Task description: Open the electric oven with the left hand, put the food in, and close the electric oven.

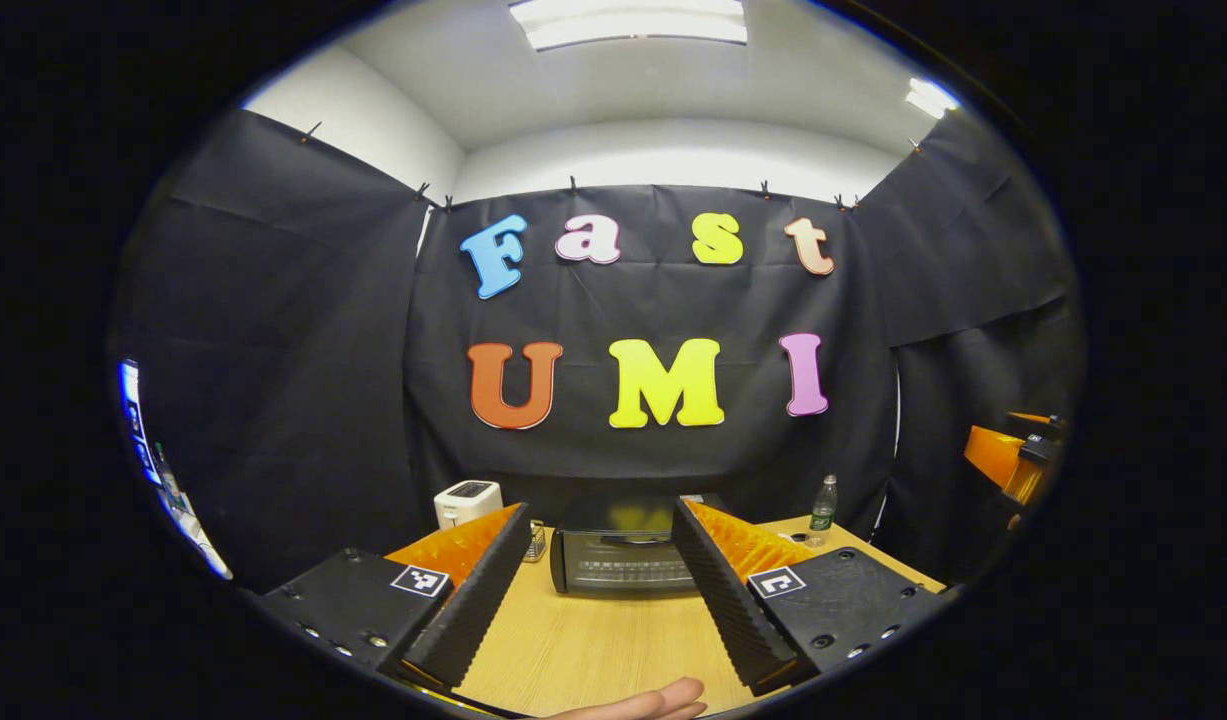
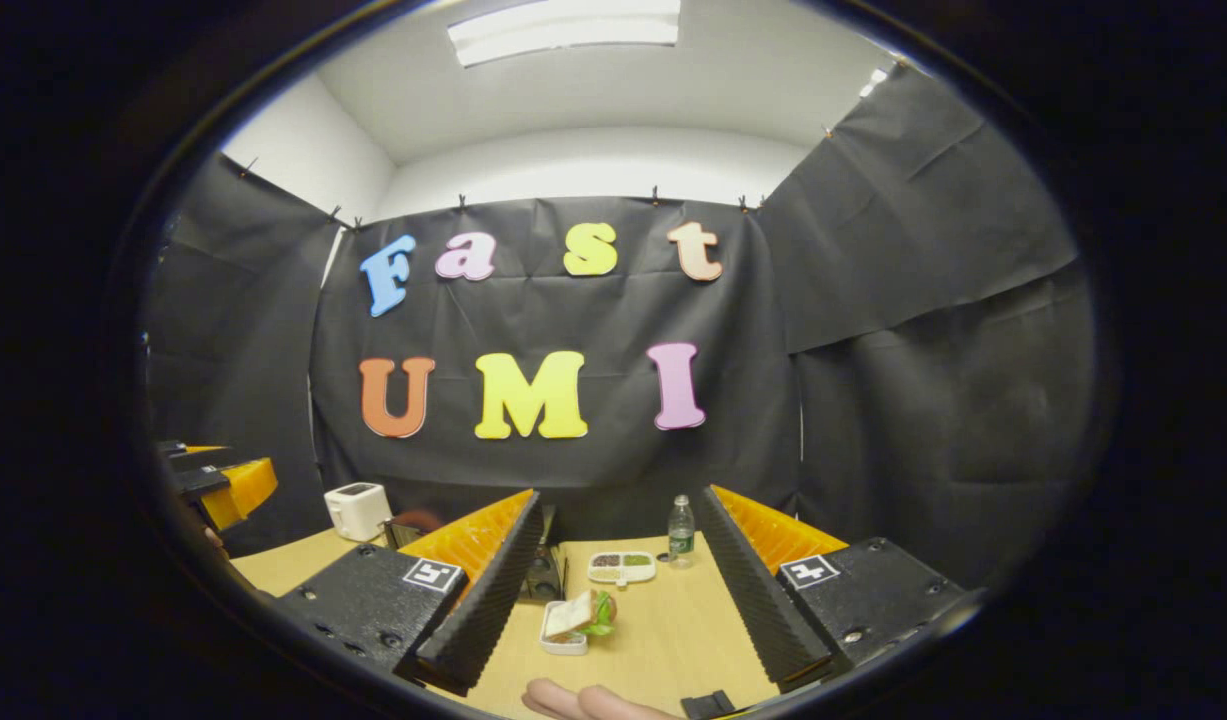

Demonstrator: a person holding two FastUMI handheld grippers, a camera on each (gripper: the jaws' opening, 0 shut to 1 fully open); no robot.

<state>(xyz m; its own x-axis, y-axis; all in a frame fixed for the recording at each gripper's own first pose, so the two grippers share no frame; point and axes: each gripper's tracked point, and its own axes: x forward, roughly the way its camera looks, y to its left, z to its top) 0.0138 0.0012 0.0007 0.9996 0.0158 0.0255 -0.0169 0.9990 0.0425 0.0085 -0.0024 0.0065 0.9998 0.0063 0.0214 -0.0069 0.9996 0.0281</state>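
The oven (image 1: 623,558) sits at the table's (image 1: 593,650) far edge — door closed and facing the left gripper (image 1: 601,590), long axis crosswise. Sandwich (image 2: 576,620) lies between the right gripper's (image 2: 623,610) fingers — both grippers wide, empty.

Ceiling light panels (image 1: 628,22) lit the booth brightly and evenly; the oven (image 1: 623,560) top showed glare. Fisheye distortion bent the edges, where detail perhaps softened slightly.
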